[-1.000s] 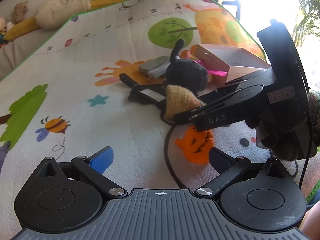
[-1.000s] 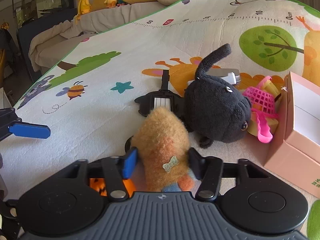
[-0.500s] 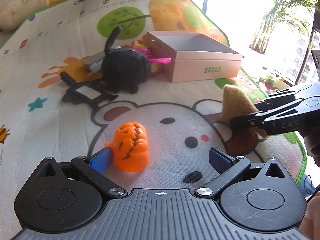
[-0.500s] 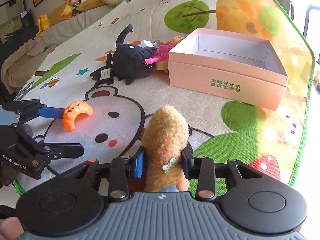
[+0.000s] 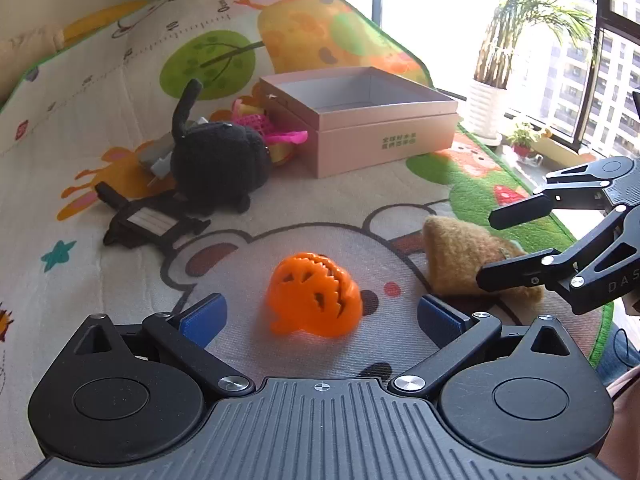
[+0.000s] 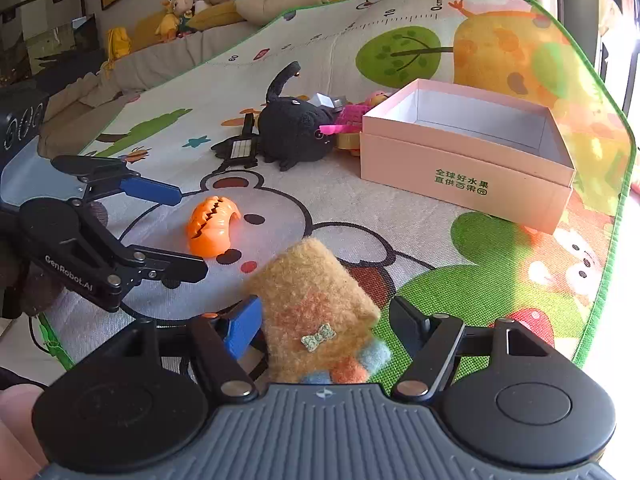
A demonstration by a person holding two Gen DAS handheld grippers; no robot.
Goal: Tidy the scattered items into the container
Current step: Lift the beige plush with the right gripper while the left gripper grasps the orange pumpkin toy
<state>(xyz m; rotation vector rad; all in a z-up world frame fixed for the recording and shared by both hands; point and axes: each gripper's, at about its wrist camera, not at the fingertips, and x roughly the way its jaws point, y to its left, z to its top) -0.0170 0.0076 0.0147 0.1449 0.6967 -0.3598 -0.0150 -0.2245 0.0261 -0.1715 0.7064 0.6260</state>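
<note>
An orange plastic pumpkin [image 5: 314, 294] lies on the play mat between the spread blue pads of my left gripper [image 5: 320, 314], which is open and does not touch it. A tan felt toy [image 6: 316, 300] with a small bow rests between the fingers of my right gripper [image 6: 326, 322]. Those jaws are opening, and a gap shows on the toy's right side. In the left wrist view the felt toy [image 5: 460, 258] lies on the mat by my right gripper [image 5: 490, 248]. The open pink box [image 6: 460, 168] stands behind, with nothing visible inside.
A black plush cat [image 5: 220, 164], a flat black tag-like item [image 5: 148, 220], a grey block [image 5: 154, 156] and a pink mesh toy [image 5: 260, 124] crowd the pink box's [image 5: 384, 140] left side. The mat's green edge [image 6: 600, 300] runs close on the right. A cushioned ledge with plush toys [image 6: 176, 16] lines the back.
My right gripper carried the felt toy from beside the black cat to the mat's near right part, then its jaws widened off it. My left gripper swung right until the pumpkin sat between its fingers.
</note>
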